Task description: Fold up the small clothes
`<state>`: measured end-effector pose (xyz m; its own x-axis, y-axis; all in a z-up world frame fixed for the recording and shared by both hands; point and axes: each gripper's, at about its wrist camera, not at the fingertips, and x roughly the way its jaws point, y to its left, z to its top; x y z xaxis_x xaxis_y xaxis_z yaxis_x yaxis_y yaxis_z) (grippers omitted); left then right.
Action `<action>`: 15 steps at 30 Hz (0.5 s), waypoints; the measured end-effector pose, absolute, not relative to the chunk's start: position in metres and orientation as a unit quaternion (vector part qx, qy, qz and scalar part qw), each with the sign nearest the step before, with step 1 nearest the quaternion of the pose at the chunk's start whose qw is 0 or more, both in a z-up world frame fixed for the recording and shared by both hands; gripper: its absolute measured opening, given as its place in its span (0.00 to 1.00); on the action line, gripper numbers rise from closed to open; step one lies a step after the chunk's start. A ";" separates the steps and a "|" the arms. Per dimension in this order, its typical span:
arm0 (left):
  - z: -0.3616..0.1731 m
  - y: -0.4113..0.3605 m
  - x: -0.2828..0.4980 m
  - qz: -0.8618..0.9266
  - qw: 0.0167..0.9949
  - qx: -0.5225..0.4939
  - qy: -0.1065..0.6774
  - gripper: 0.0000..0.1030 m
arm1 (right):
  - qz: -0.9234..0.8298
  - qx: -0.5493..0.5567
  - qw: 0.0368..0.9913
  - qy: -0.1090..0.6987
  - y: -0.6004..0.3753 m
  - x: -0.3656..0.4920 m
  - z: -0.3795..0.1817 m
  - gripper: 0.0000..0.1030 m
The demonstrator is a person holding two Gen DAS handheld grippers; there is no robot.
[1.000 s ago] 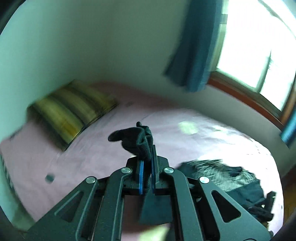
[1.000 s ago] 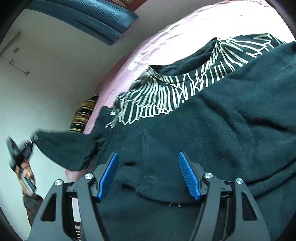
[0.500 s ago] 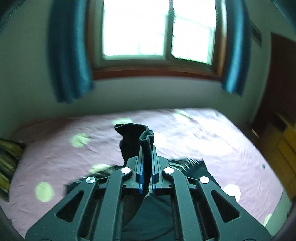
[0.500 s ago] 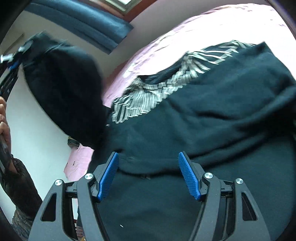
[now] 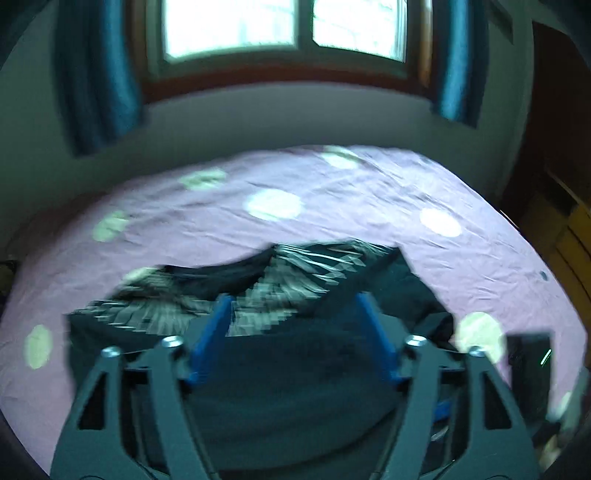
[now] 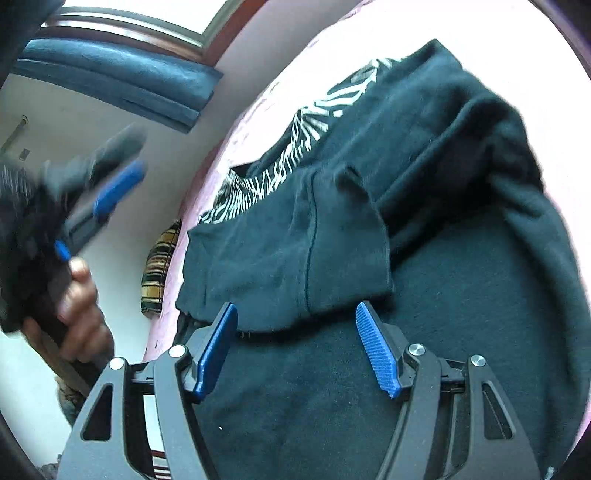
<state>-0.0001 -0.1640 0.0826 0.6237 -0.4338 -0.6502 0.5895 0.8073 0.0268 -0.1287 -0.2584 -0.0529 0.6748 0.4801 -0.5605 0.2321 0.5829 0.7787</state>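
The dark teal fleece sweatshirt [image 6: 424, 295] lies spread on the pink dotted bedsheet [image 5: 332, 221], filling most of my right wrist view, with one sleeve [image 6: 291, 258] folded across the body just beyond my right gripper [image 6: 295, 347]. Its blue ribbed pads [image 6: 376, 354] stand apart above the fabric and pinch nothing. A black garment with a white feather-like print [image 6: 280, 173] pokes out from under the sweatshirt toward the upper middle of that frame.

My left wrist view is blurred, but it gives what the other lacks: the whole bed, the bright window [image 5: 280, 26] along the top and the blue curtains [image 5: 96, 74] on both sides. There the left gripper [image 5: 293, 339] has just been opening; its jaws stand spread with nothing between them, over the clothes at lower centre.

Only the right view shows the left tool from outside, at the left edge, gripped by a hand [image 6: 79, 306], and a striped yellow-brown pillow [image 6: 159, 266] beyond the sheet.
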 end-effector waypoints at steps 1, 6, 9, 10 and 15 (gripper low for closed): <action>0.082 -0.140 0.000 -0.264 0.905 0.125 0.310 0.73 | 0.073 0.448 0.801 0.390 -0.263 -0.132 -0.049 0.65; 0.051 -0.028 0.014 -0.166 0.922 0.140 0.321 0.74 | 0.034 0.459 0.804 0.378 -0.287 -0.138 -0.050 0.65; 0.017 0.034 0.026 -0.108 0.915 0.130 0.367 0.74 | 0.021 0.461 0.802 0.381 -0.289 -0.131 -0.054 0.65; 0.003 0.055 0.029 -0.087 0.911 0.120 0.384 0.74 | 0.017 0.457 0.803 0.383 -0.286 -0.130 -0.053 0.65; -0.026 0.095 0.036 -0.047 0.903 0.105 0.414 0.74 | -0.004 0.398 0.839 0.370 -0.277 -0.119 -0.027 0.65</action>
